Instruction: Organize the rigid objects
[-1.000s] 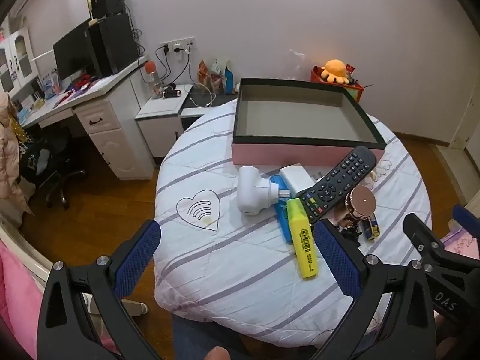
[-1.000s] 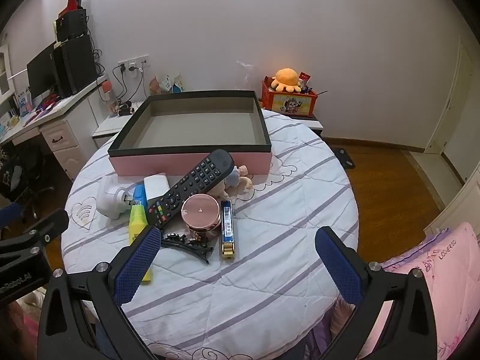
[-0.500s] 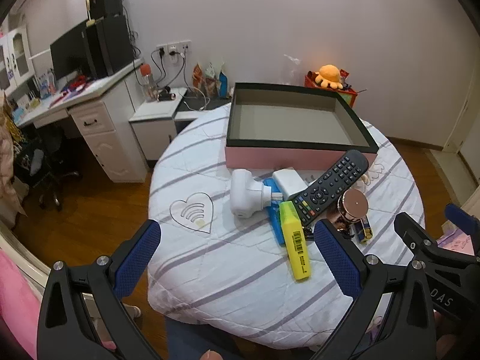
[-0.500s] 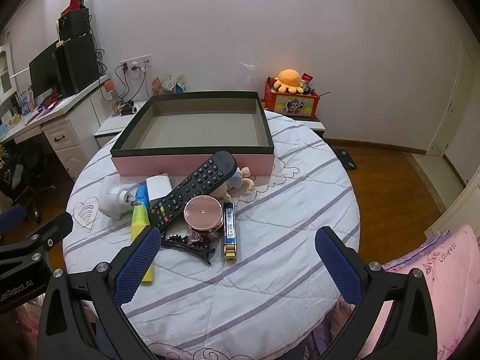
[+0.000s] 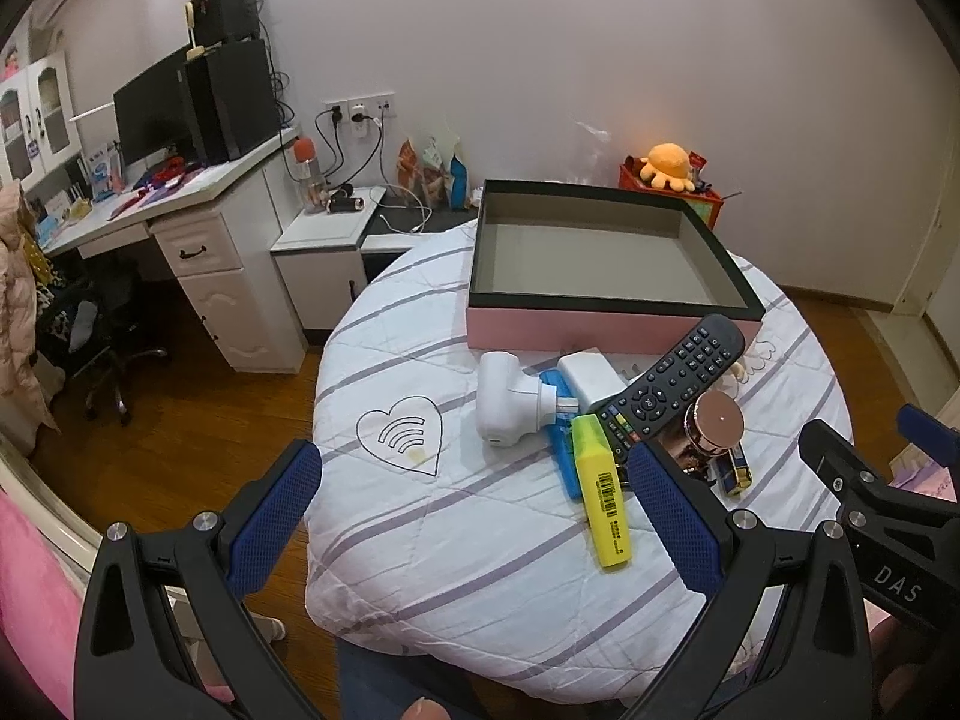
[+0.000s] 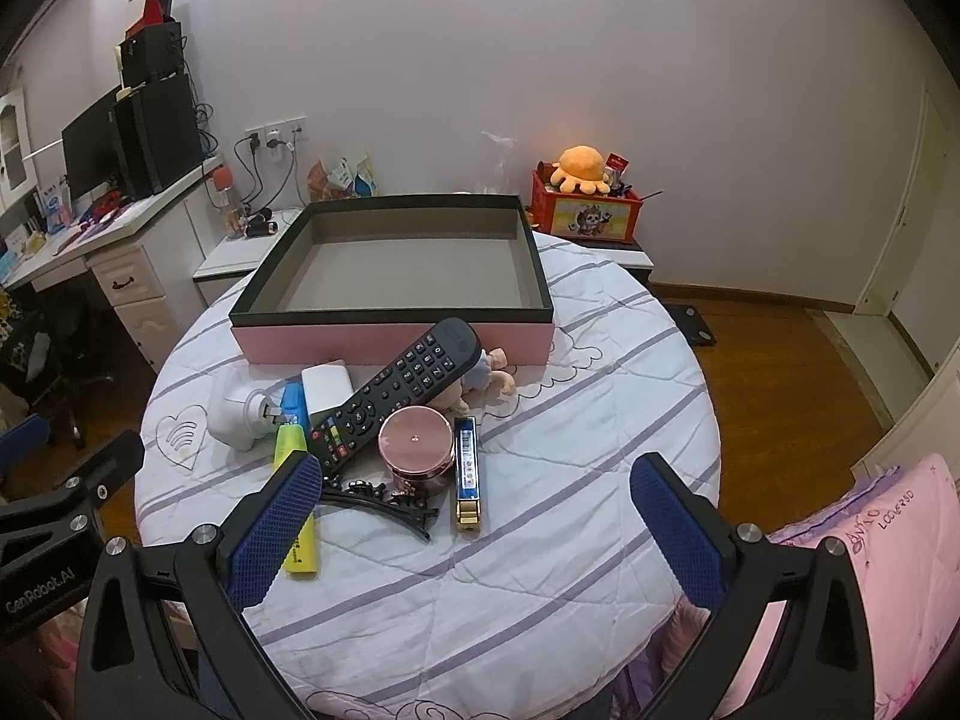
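Observation:
An open pink box with a black rim (image 5: pixel 606 324) (image 6: pixel 390 339) stands empty at the far side of the round table. In front of it lies a pile: a black remote (image 5: pixel 672 378) (image 6: pixel 396 396), a white plug adapter (image 5: pixel 504 402) (image 6: pixel 237 417), a white block (image 5: pixel 588 375), a blue item (image 5: pixel 558 450), a yellow highlighter (image 5: pixel 603 492) (image 6: pixel 294 516), a rose-gold round tin (image 5: pixel 717 420) (image 6: pixel 415 444), a blue and gold lighter (image 6: pixel 466 483), a black hair clip (image 6: pixel 378 501) and a small plush figure (image 6: pixel 489 375). My left gripper (image 5: pixel 474 525) and right gripper (image 6: pixel 474 531) are open and empty above the near edge.
The table has a white striped cloth (image 5: pixel 456 516) with a heart mark (image 5: pixel 399 435). A white desk with a monitor (image 5: pixel 162 114) and an office chair (image 5: pixel 102 324) stand to the left. A red toy box with an orange plush (image 6: pixel 585 204) is behind the table.
Both grippers drifted slightly; the left view shifted a little relative to the table. Nothing on the table moved, and both grippers stayed open.

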